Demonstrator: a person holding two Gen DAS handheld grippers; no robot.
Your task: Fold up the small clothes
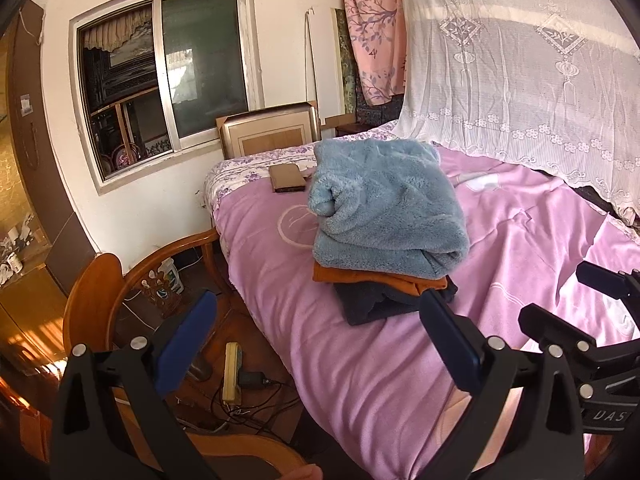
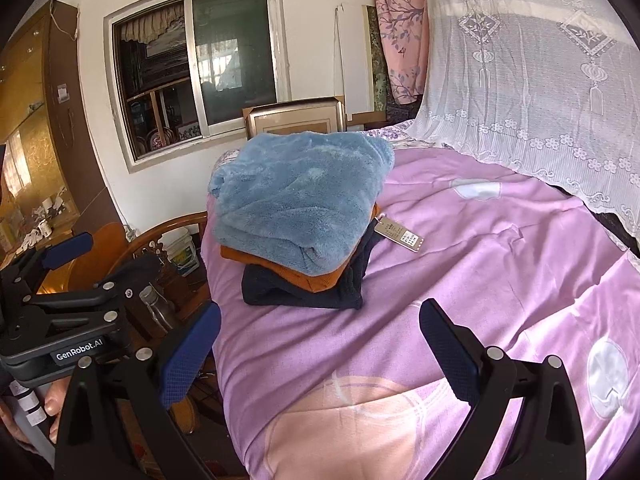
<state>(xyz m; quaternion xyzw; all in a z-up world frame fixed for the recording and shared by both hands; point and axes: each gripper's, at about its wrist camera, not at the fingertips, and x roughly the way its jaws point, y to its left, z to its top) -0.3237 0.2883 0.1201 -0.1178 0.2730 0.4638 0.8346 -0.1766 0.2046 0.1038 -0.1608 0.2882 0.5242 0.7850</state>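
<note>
On the left we see our left gripper (image 1: pixel 316 344) spread wide, holding nothing, above the pink bedspread (image 1: pixel 520 248). Beyond it sits the folded stack — blue fleece (image 1: pixel 384 208) over an orange garment (image 1: pixel 352 276) over a dark one (image 1: pixel 372 304) — its long axis running toward the window wall. Our right gripper (image 2: pixel 320 348) is likewise open and empty.

Both tools are showing matte black angular frames studded with round silver screws. The left tool (image 1: pixel 316 332) is wearing dark blue textured pads (image 1: pixel 188 340) on its fingers, as is the right tool (image 2: pixel 320 344). White "GenRobot.AI" lettering is showing on one body.
</note>
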